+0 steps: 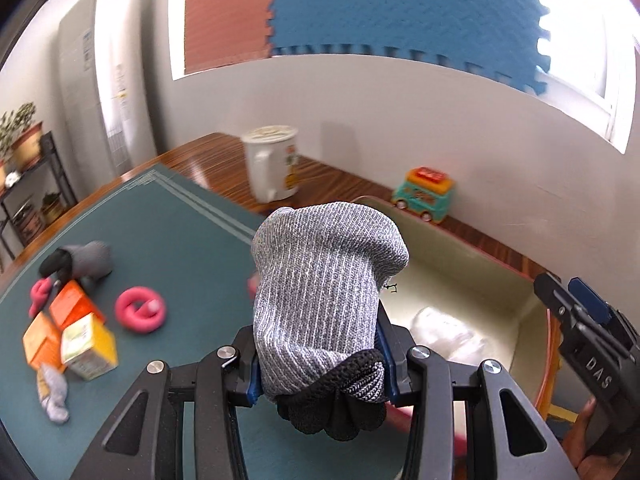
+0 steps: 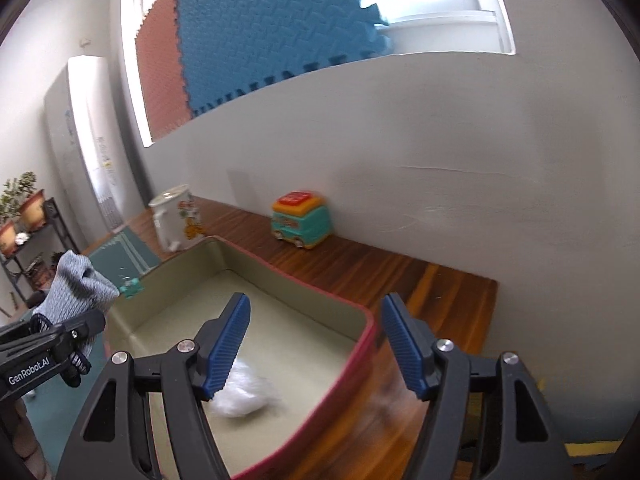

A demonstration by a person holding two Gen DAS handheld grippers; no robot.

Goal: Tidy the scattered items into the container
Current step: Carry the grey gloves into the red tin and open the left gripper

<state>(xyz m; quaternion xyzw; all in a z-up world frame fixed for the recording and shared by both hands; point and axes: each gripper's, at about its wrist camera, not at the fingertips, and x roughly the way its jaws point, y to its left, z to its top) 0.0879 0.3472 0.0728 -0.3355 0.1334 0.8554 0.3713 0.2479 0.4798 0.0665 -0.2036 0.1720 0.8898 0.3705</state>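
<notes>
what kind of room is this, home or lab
Probably a lived-in home room, though a staged one is possible. A wooden desk stands against the wall with a printed mug and a toy van on it, and potted plants sit on a shelf.

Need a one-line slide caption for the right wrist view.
Open right hand-held gripper hovers over the container holding a white bag; left hand-held gripper brings a grey glove.
</notes>
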